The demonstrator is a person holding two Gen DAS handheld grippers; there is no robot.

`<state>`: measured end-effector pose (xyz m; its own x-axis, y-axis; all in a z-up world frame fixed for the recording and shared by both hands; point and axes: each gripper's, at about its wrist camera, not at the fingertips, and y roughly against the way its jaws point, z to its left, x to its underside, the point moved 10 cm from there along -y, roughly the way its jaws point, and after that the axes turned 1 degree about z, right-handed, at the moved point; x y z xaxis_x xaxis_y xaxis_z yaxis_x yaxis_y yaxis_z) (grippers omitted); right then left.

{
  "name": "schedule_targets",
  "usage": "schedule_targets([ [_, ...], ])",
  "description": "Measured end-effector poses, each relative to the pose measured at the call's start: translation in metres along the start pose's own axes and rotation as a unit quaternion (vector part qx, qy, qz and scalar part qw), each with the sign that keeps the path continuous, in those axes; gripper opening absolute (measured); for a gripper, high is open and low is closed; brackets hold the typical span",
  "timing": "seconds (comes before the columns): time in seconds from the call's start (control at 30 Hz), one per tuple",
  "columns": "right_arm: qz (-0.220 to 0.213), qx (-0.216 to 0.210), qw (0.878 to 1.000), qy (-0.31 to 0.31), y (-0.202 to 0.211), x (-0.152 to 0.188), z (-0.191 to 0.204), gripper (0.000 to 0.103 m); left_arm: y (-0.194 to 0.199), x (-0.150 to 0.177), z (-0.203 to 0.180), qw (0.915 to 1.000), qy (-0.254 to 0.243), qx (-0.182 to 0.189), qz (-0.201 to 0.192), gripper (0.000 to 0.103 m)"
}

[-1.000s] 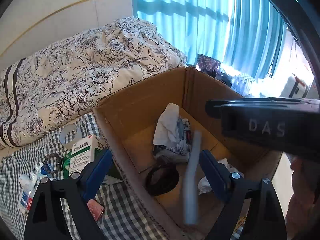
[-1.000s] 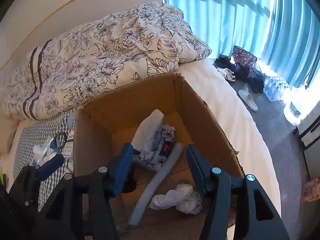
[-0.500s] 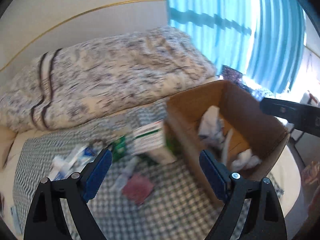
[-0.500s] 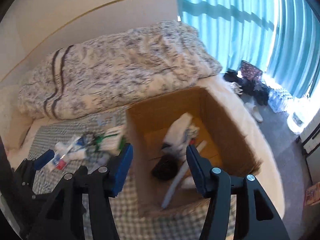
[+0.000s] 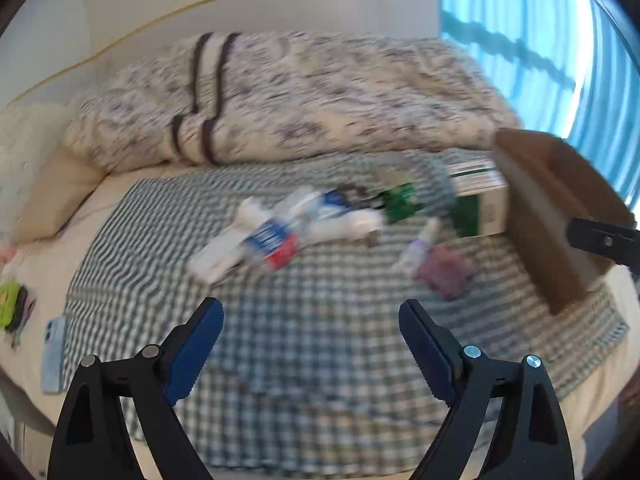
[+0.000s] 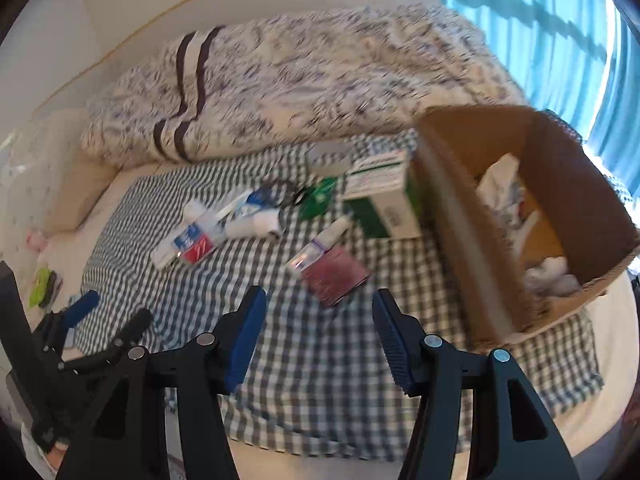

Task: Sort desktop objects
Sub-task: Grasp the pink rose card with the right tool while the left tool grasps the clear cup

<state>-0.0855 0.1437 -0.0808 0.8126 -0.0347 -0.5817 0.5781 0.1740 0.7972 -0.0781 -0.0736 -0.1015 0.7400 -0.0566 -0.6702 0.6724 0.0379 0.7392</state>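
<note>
Loose items lie on a checked cloth (image 6: 320, 360): white, blue and red tubes and packs (image 6: 200, 236) (image 5: 272, 236), a green packet (image 6: 318, 198) (image 5: 400, 202), a green-and-white carton (image 6: 384, 196) (image 5: 480, 200), a small clear bottle (image 6: 320, 244) (image 5: 420, 244) and a maroon wallet (image 6: 334, 276) (image 5: 444, 270). To their right stands the cardboard box (image 6: 452, 216) (image 5: 560, 216), with white cloths inside. My right gripper (image 6: 320, 312) hovers open and empty just short of the wallet. My left gripper (image 5: 310, 320) (image 6: 112, 316) is open and empty over the cloth's near left part.
A floral duvet (image 6: 300, 80) is heaped behind the cloth. A pale phone (image 5: 54, 356) and a green item (image 5: 8, 306) lie on the sheet at the far left. Blue curtains (image 6: 560, 20) hang at the right. The left wrist view is motion-blurred.
Both grippers have pulled back and swung left, from over the box to above the cloth. The grey tube that fell from the left gripper lay in the box half a second ago.
</note>
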Motion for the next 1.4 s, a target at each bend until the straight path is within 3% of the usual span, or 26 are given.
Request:
schedule_targets([
  [0.17,0.032,0.018,0.999,0.012,-0.041,0.005,0.007,0.055,-0.028,0.01,0.031,0.9997,0.025,-0.002,0.0,0.092],
  [0.4,0.072,0.03,0.997,0.011,-0.099,0.005,-0.012,0.055,-0.096,-0.002,0.037,0.9995,0.025,0.005,0.018,0.092],
  [0.67,0.108,0.023,0.994,0.009,-0.153,-0.002,-0.022,0.055,-0.172,-0.03,0.029,0.9987,-0.042,-0.008,0.029,0.092],
  [0.77,0.121,0.026,0.992,0.033,-0.166,-0.001,-0.021,0.055,-0.195,-0.031,0.021,0.9963,-0.074,0.015,0.041,0.096],
  [0.93,0.147,0.054,0.983,0.095,-0.189,0.011,-0.023,0.056,-0.226,-0.027,0.017,0.9926,-0.109,0.001,0.054,0.098],
  [1.1,0.143,0.053,0.981,0.122,-0.202,0.008,-0.02,0.076,-0.234,-0.032,0.015,0.9935,-0.105,0.008,0.044,0.098],
  [1.17,0.156,0.039,0.978,0.136,-0.21,0.012,-0.017,0.089,-0.235,-0.032,0.013,0.9929,-0.109,0.01,0.045,0.093],
  [1.2,0.165,0.042,0.974,0.147,-0.215,0.016,-0.016,0.091,-0.234,-0.033,0.011,0.9927,-0.111,0.014,0.044,0.088],
  [1.23,0.169,0.047,0.972,0.157,-0.219,0.019,-0.016,0.091,-0.232,-0.033,0.009,0.9925,-0.112,0.018,0.045,0.077],
  [1.27,0.166,0.047,0.972,0.16,-0.22,0.02,-0.015,0.091,-0.231,-0.032,0.006,0.9921,-0.112,0.025,0.049,0.072],
  [1.4,0.155,0.043,0.978,0.133,-0.214,0.017,-0.022,0.083,-0.222,-0.029,-0.001,0.9922,-0.109,0.039,0.045,0.07],
])
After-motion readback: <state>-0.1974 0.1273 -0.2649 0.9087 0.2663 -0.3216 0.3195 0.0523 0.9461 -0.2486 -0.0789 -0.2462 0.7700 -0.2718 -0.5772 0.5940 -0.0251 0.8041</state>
